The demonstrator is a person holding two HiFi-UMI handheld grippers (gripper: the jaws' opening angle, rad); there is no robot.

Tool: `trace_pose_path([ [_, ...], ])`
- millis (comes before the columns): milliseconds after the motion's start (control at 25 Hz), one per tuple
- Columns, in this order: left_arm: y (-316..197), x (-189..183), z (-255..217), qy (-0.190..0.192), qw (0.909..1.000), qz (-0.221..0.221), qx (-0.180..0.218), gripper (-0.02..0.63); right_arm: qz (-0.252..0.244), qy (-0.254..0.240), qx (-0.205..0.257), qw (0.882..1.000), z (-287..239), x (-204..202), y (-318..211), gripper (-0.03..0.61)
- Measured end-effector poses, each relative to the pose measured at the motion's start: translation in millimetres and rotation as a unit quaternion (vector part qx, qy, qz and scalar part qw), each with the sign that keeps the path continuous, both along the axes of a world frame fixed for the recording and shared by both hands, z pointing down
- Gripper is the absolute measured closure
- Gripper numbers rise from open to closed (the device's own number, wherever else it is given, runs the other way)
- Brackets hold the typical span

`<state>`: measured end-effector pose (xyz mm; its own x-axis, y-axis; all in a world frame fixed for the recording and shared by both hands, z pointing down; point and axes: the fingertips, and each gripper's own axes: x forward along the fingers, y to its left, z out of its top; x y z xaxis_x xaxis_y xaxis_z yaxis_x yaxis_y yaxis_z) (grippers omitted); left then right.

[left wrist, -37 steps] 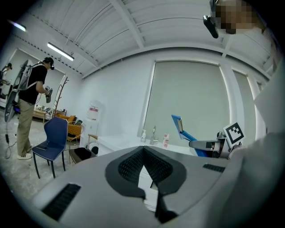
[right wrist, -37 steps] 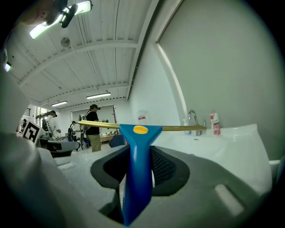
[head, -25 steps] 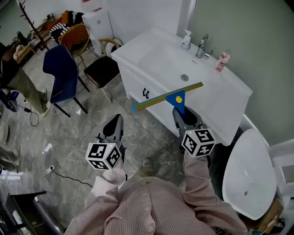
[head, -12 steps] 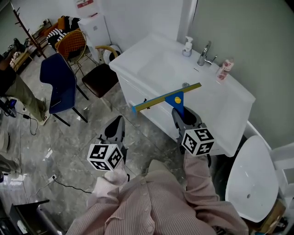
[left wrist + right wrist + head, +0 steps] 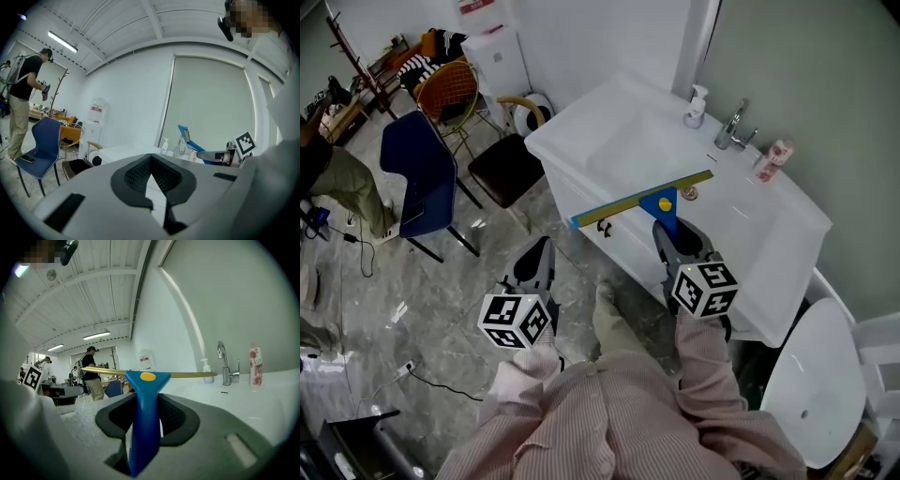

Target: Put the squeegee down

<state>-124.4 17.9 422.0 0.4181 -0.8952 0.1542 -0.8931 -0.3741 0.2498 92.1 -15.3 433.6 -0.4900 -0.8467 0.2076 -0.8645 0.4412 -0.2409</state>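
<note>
The squeegee (image 5: 660, 203) has a blue handle with a yellow dot and a long yellow-green blade. My right gripper (image 5: 675, 236) is shut on its handle and holds the blade crosswise above the front part of the white vanity top (image 5: 609, 122). In the right gripper view the blue handle (image 5: 145, 413) stands upright between the jaws of the right gripper (image 5: 148, 398), and the blade (image 5: 187, 375) runs level ahead. My left gripper (image 5: 536, 248) hovers over the floor left of the vanity, shut with nothing in it (image 5: 151, 158).
On the vanity stand a tap (image 5: 734, 126), a soap dispenser (image 5: 697, 105) and a pink bottle (image 5: 774, 159). A white toilet (image 5: 811, 375) is at the right. A blue chair (image 5: 417, 169) and a dark-seated chair (image 5: 506, 161) stand left. A person (image 5: 337, 178) is at the far left.
Both grippers have moved forward toward the vanity with the squeegee still held. The blade now hangs further over the counter, near the basin drain.
</note>
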Motion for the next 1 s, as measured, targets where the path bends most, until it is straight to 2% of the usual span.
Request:
trace_pose_path([
  [360, -80.8, -10.8, -2.9, -0.003, 0.9999, -0.015, -0.004, 0.614, -0.003, -0.004, -0.009, 1.0, 2.4, -2.1, -81.8, 0.443],
  [1000, -219.5, -7.5, 6.3, -0.007, 0.9996, 0.004, -0.029, 0.614, -0.004, 0.009, -0.026, 1.0, 7.6, -8.3, -220.5, 0.443],
])
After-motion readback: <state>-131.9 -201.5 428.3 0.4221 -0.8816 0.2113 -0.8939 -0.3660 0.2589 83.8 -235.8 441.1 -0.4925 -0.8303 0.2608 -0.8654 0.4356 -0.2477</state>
